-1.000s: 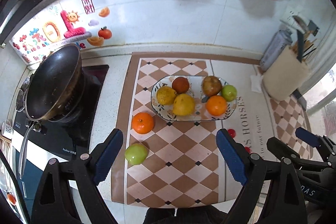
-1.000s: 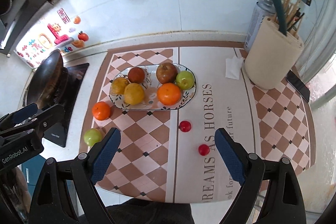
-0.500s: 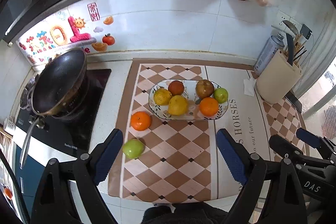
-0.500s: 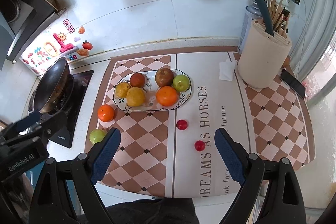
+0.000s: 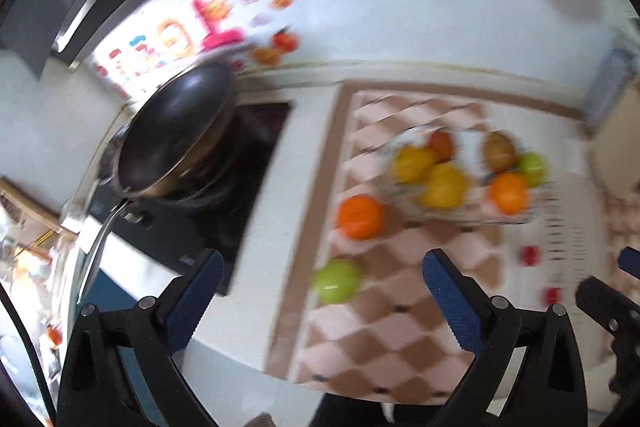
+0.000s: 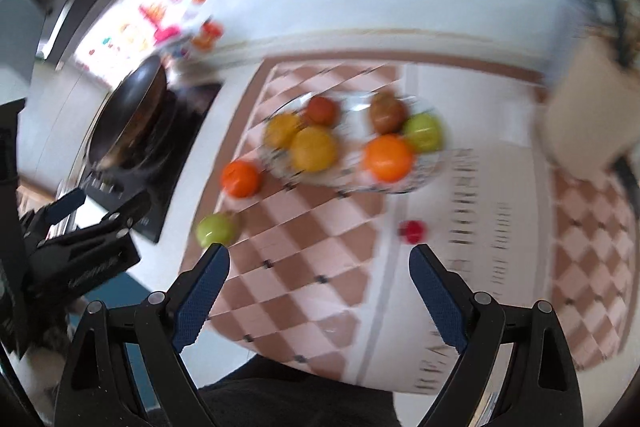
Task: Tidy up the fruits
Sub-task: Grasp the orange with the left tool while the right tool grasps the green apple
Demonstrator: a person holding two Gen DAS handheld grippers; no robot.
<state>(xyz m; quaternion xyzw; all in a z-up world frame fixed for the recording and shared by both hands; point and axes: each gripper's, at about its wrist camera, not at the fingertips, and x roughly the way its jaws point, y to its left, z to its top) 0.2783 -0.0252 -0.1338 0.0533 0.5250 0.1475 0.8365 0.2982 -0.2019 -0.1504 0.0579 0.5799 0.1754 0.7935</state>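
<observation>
- both views are smeared with blur, so small detail is hard to read.
- the left wrist view shows the black frying pan (image 5: 176, 125) whole, with its long handle running to 7 o'clock over the dark cooktop (image 5: 224, 195); the right wrist view shows the same pan only small, at its 9 o'clock edge.
- the left wrist view catches two small red fruits (image 5: 530, 254) on the mat's lettered strip; the right wrist view shows just one, near the right finger tip.
- the right wrist view shows the beige utensil holder (image 6: 588, 107) at 2 o'clock and the body of the other gripper at 8 o'clock; the left wrist view cuts the holder off at its edge.
- left gripper (image 5: 318, 267): jaws wide apart and opening, nothing between the pads. the loose green apple (image 5: 338, 281) lies on the checked mat (image 5: 384, 327) just past the finger gap, slightly right of its middle, untouched.
- the loose orange (image 5: 360, 217) sits beyond the apple at 12 o'clock, just beside the patterned fruit plate (image 5: 516, 217).
- right gripper (image 6: 319, 253): jaws spread, empty. the green apple is just beyond its left finger tip at 10 o'clock; the plate of fruit lies farther out at 12 o'clock.
</observation>
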